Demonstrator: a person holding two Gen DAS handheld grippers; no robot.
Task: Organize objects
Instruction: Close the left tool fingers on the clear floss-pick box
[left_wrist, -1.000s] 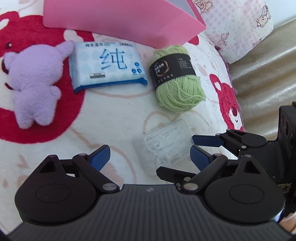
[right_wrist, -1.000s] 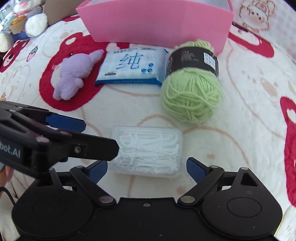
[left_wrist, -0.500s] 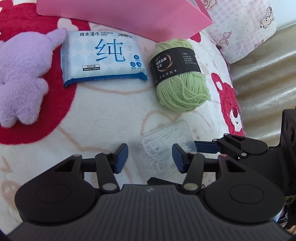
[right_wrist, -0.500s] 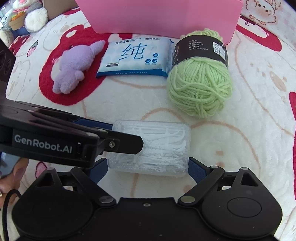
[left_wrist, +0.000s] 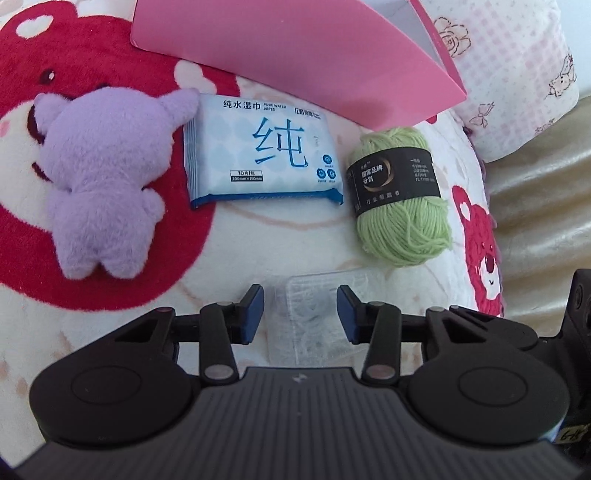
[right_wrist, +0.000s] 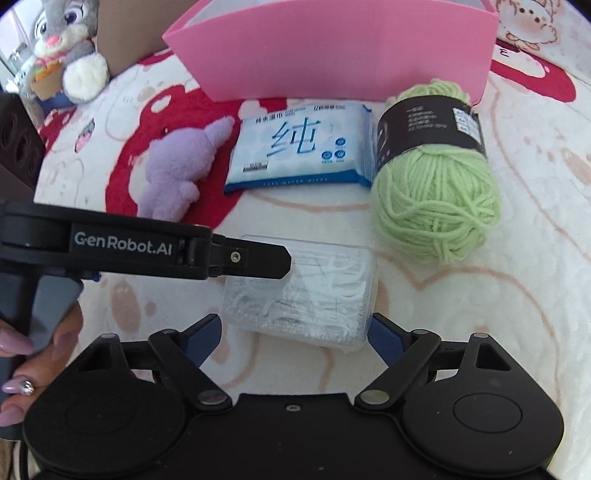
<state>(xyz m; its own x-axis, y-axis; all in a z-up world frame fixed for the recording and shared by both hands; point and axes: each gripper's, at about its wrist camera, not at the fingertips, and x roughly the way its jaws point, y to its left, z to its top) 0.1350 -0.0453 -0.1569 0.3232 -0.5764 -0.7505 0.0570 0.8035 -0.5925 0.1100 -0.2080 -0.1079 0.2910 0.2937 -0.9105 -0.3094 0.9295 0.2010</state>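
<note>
A clear plastic box of white floss picks (right_wrist: 325, 288) lies on the bear-print blanket (right_wrist: 480, 295). My right gripper (right_wrist: 295, 332) straddles its long side. Its jaws are closing, the blue pads close to the box ends, with no press visible. My left gripper (left_wrist: 300, 314) comes in from the left over the same box (left_wrist: 314, 295). Its jaws are also closing, and a gap shows at its left pad. One of its fingers (right_wrist: 258, 262) crosses the box's far left corner. Behind lie a green yarn ball (right_wrist: 436, 206), a wipes pack (right_wrist: 299, 147) and a purple plush (right_wrist: 177, 170).
An open pink box (right_wrist: 332, 48) stands at the back, right behind the wipes and yarn. A rabbit plush (right_wrist: 66, 48) sits far left, and a pink pillow (left_wrist: 517, 74) lies at the right by the bed edge. A hand (right_wrist: 22, 350) holds the left gripper's handle.
The left gripper's jaws have narrowed from wide apart and it has slid over the floss box. The right gripper's jaws have drawn in slightly around the box.
</note>
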